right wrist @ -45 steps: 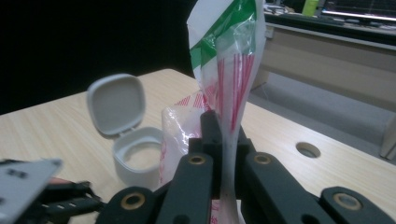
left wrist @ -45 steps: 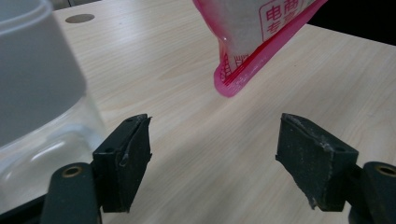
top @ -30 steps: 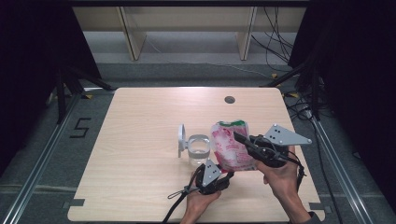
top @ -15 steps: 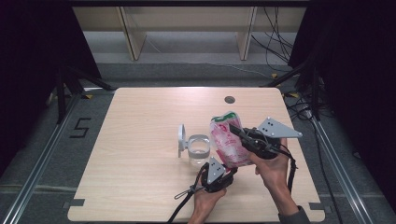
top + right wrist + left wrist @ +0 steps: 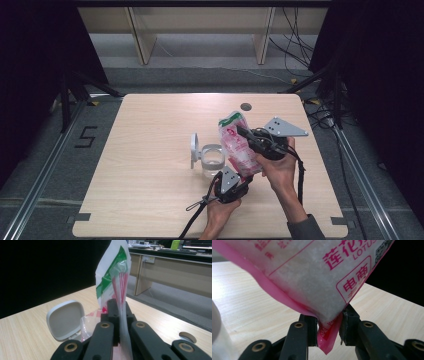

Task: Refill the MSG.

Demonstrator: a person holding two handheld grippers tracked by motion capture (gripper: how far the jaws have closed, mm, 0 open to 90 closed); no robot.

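pale wooden table (image 5: 150, 165) on grey floor, dark surround. high view: pink-and-white plastic pouch of white granules (image 5: 239, 145) held tilted above the table, just right of a clear lidded container (image 5: 212, 160) with its white lid (image 5: 193, 149) flipped up. right gripper (image 5: 246, 136) clamps the pouch's upper part; left gripper (image 5: 239, 181) sits at its lower end. left gripper view: jaws have just been closing, now narrow, pinching the pouch's bottom corner (image 5: 328, 325). right gripper view: jaws fully shut on thin film, green-printed top (image 5: 113, 275) rising above; lid (image 5: 65, 320) behind.
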